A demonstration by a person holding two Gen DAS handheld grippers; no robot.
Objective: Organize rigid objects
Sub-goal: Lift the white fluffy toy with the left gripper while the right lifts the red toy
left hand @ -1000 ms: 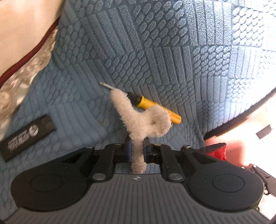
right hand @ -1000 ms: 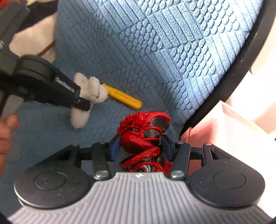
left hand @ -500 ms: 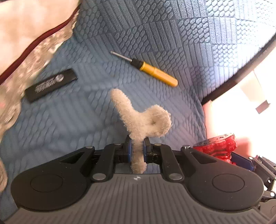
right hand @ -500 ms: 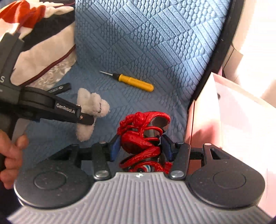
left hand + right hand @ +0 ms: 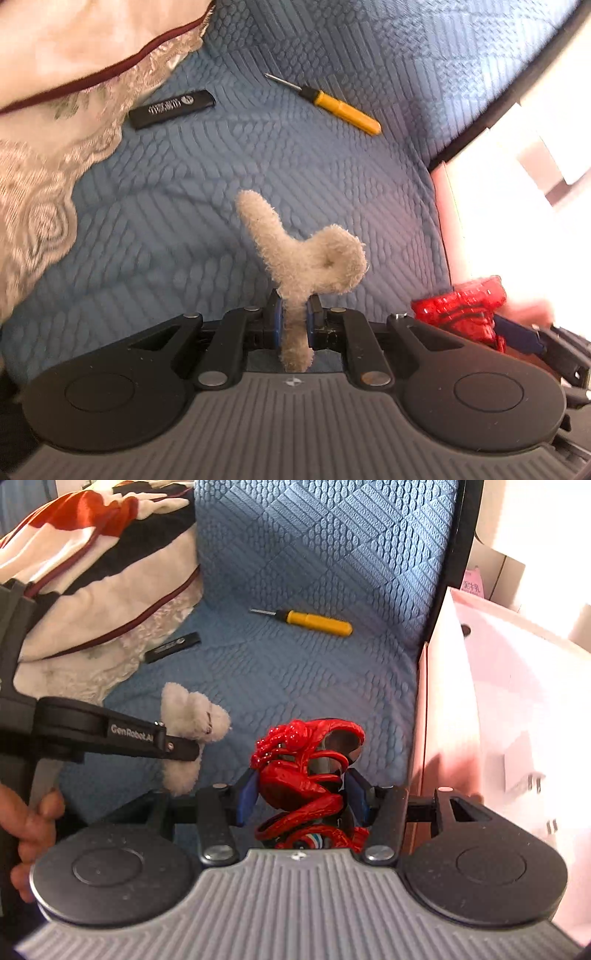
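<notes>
Although both claws are loaded, the two loads will handle very differently. The left claw (image 5: 294,319) is clenched on the narrow limb of a small cream plush toy (image 5: 303,254); it looks light and soft, and it squashes thin between the pads, so the grip probably holds by compression alone and the toy could flop or slip out if swung. The right claw (image 5: 301,790) is clamped around a glossy red figurine (image 5: 303,771), jaws part-way apart because the body is wide. That piece looks stiff and slick, with thin curling strands that I judge fragile; the thick middle of the body, where the pads sit now, seems the safest hold.

Take the yellow-handled screwdriver (image 5: 314,622) as landmark, lying on the blue quilted cover (image 5: 314,554). The figurine hangs nearer the camera than it, and the plush toy nearer again and off to the left. A flat black bar (image 5: 173,647) lies left of the screwdriver, just beside a lace-edged pillow (image 5: 92,602). A pale pink box (image 5: 498,701) stands well to its right, past the cover's dark edge.

The screwdriver should be rigid and light; its handle is the place to grip. The bar is thin and lies flat, so pinching it across its width would likely be awkward.
</notes>
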